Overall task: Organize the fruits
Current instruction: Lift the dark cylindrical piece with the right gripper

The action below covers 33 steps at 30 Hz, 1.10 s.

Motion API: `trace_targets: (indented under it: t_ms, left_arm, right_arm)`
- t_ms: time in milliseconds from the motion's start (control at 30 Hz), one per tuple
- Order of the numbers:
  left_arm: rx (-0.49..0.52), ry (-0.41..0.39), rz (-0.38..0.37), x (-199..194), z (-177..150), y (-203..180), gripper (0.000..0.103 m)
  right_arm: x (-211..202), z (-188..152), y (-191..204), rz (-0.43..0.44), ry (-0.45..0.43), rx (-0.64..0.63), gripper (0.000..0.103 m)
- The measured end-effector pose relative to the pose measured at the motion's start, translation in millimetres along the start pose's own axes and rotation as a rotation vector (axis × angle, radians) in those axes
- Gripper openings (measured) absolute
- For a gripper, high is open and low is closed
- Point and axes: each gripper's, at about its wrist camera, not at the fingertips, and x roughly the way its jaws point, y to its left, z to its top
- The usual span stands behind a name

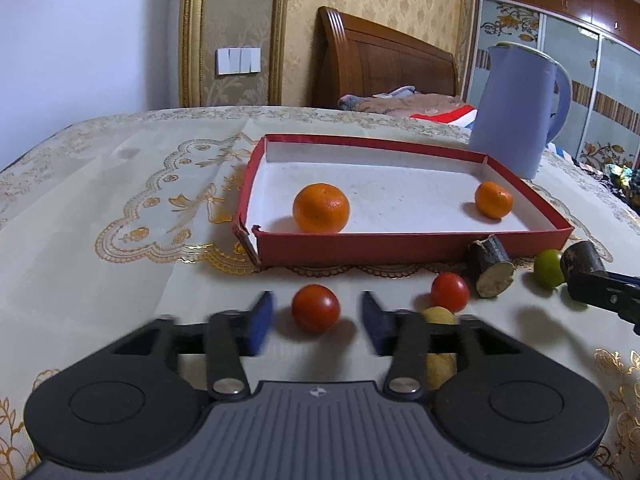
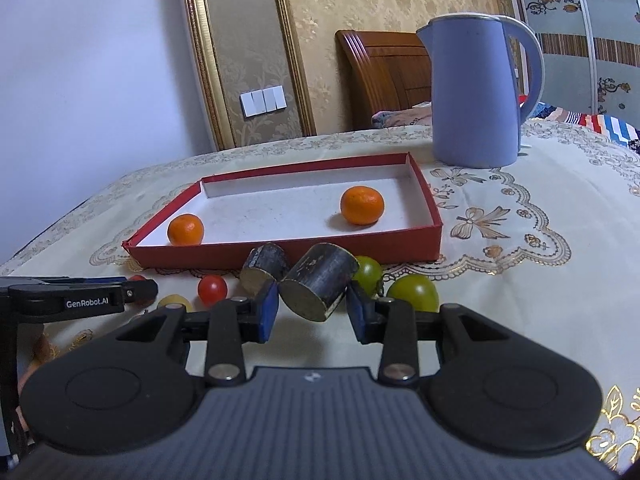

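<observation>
Red cardboard forms the shallow tray (image 1: 412, 245) on the cream tablecloth (image 1: 120, 208), and two oranges sit inside it, one (image 1: 321, 208) near its front wall and a smaller one (image 1: 493, 199) toward the far right corner. The left gripper (image 1: 316, 318) stands open just in front of the tray, a red tomato (image 1: 315, 308) lying on the cloth between its blue pads with a gap on each side. The right gripper (image 2: 312, 308) is clamped on a dark cut piece of cane (image 2: 319, 286), with a second piece (image 2: 264, 268), green fruits (image 2: 414, 292) and another tomato (image 2: 213, 289) close around, and a blue kettle (image 2: 474, 96) behind.
</observation>
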Motion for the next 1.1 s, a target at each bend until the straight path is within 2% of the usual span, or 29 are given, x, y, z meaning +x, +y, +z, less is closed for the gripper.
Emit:
trace_targets:
  t_ms: [133, 233, 333, 600, 800, 933, 1000, 1100]
  left_arm:
    - [0.005, -0.023, 0.023, -4.3, -1.5, -1.7, 0.059]
    - [-0.003, 0.025, 0.019, 3.0, -0.2, 0.0, 0.04]
    - [0.019, 0.023, 0.022, 2.6, -0.7, -3.4, 0.027]
    - [0.035, 0.013, 0.067, 0.5, -0.6, -7.0, 0.026]
    - [0.088, -0.015, 0.103, -5.8, 2.1, -17.3, 0.026]
    - [0.09, -0.033, 0.077, -10.8, 11.9, -23.9, 0.026]
    - [0.093, -0.039, 0.068, -12.3, 18.9, -27.5, 0.026]
    - [0.094, -0.045, 0.052, -10.0, 30.3, -33.0, 0.026]
  right_arm:
    - [1.6, -0.7, -0.1, 0.005, 0.001, 0.0, 0.035]
    - [2.8, -0.8, -0.4, 0.011, 0.008, 0.004, 0.035]
    - [2.1, 0.2, -0.3, 0.01, 0.004, -0.001, 0.035]
    - [-1.3, 6.3, 1.3, 0.003, -0.027, -0.036, 0.035]
    - [-2.4, 14.1, 2.7, -0.008, -0.054, -0.051, 0.035]
    - [0.6, 24.4, 4.1, -0.026, -0.074, -0.068, 0.032]
    - [3.9, 30.1, 5.0, -0.032, -0.08, -0.082, 0.024]
    - [13.3, 37.6, 7.5, -0.068, -0.091, -0.124, 0.024]
